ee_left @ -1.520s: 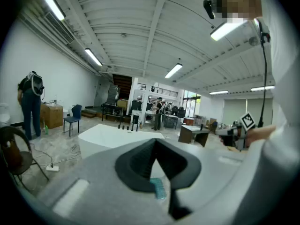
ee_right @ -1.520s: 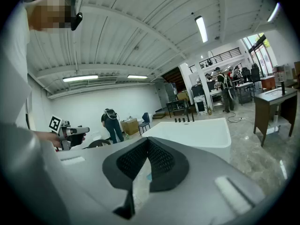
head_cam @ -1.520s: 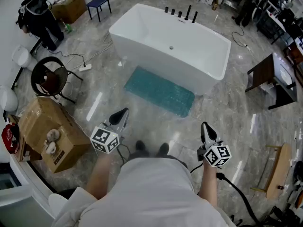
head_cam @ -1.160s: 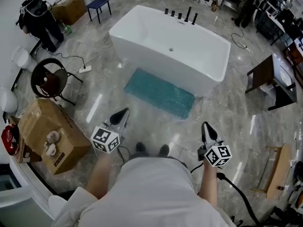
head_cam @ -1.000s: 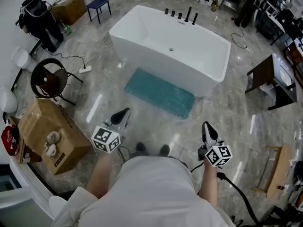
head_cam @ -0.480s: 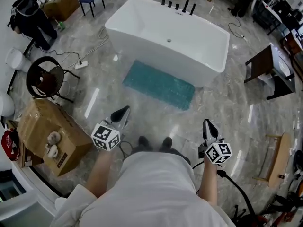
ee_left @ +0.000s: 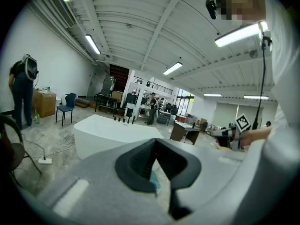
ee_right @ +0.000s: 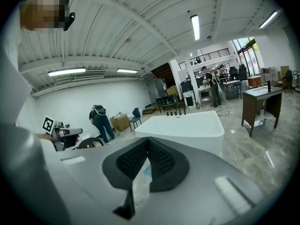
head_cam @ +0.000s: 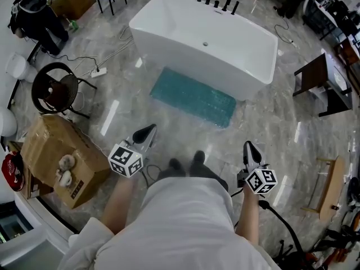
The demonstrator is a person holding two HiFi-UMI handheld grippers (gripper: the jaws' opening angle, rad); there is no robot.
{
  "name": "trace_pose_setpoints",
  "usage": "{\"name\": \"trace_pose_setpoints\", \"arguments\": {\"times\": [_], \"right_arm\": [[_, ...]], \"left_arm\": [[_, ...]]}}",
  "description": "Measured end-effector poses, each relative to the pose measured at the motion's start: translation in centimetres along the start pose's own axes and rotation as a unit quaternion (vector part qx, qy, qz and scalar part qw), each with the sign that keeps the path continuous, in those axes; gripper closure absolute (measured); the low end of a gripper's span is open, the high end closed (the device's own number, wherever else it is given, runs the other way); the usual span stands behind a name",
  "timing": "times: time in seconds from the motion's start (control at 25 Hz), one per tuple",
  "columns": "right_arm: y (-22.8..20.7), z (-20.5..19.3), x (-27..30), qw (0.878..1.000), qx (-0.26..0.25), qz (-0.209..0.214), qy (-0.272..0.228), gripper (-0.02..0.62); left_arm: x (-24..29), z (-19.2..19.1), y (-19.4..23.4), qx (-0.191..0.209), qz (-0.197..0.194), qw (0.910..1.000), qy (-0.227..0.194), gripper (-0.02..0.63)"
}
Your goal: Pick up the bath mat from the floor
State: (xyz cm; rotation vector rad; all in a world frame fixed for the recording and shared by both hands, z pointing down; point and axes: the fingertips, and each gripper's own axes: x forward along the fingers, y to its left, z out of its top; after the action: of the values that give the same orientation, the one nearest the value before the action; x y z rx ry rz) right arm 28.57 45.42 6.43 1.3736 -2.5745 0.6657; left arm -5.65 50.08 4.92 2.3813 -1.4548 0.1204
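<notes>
From the head view: the bath mat (head_cam: 194,96) lies flat on the grey stone floor (head_cam: 264,122), its long edge just beside the white bathtub (head_cam: 169,21), well ahead of us. Teal, with a nubbly surface. We hold the left gripper (head_cam: 145,133) and right gripper (head_cam: 249,149) low in front, both well apart from the mat

Left gripper view: the jaws are pressed together, pads meeting at the tip, with nothing between them. A teal sliver of the bath mat (ee_left: 154,183) shows in the gap below the pads, and the bathtub (ee_left: 108,130) stands beyond

Right gripper view: same story, jaws closed on nothing. A teal sliver of the bath mat (ee_right: 147,171) shows below the pads, with the bathtub (ee_right: 187,125) behind

Handling, our judgement: the mat looks thin, soft and light. It should sag and fold once lifted, not come up like a board. The floor is glossy, so a sideways nudge may slide it; whether a backing clings we cannot tell. Lying flat, it offers no raised edge. Best hold, we reckon, is the two near corners, one gripper each: open the jaws first, work the lower pad under the edge, then pinch and peel upward. Gripping mid-mat would only bunch it
</notes>
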Motion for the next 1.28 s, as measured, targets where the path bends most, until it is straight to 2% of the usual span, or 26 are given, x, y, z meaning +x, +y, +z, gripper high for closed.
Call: {"name": "trace_pose_setpoints", "arguments": {"times": [0.32, 0.56, 0.72, 0.92, 1.12, 1.28], "right_arm": [[0.8, 0.2, 2.9, 1.000, 0.002, 0.011, 0.005, 0.591], [1.8, 0.5, 6.6, 1.000, -0.004, 0.029, 0.011, 0.591], [1.1, 0.8, 9.2, 0.999, 0.003, 0.031, 0.019, 0.591], [-0.2, 3.1, 13.2, 0.999, 0.008, 0.043, 0.021, 0.591], [-2.2, 4.5, 17.5, 0.998, 0.007, 0.056, 0.035, 0.591], [-4.6, 6.6, 21.3, 0.997, 0.003, 0.069, 0.042, 0.591]], "left_arm": [[0.0, 0.7, 2.1, 0.007, 0.003, 1.0000, -0.005, 0.607], [0.4, 0.6, 4.6, 0.014, 0.021, 0.9997, 0.002, 0.607], [1.4, 1.2, 6.0, 0.020, 0.031, 0.9993, 0.008, 0.607], [3.7, 2.8, 8.0, 0.020, 0.041, 0.9989, 0.010, 0.607], [7.6, 4.0, 8.5, 0.039, 0.017, 0.9989, 0.019, 0.607], [11.9, 5.7, 9.8, 0.033, 0.024, 0.9989, 0.021, 0.607]]}}
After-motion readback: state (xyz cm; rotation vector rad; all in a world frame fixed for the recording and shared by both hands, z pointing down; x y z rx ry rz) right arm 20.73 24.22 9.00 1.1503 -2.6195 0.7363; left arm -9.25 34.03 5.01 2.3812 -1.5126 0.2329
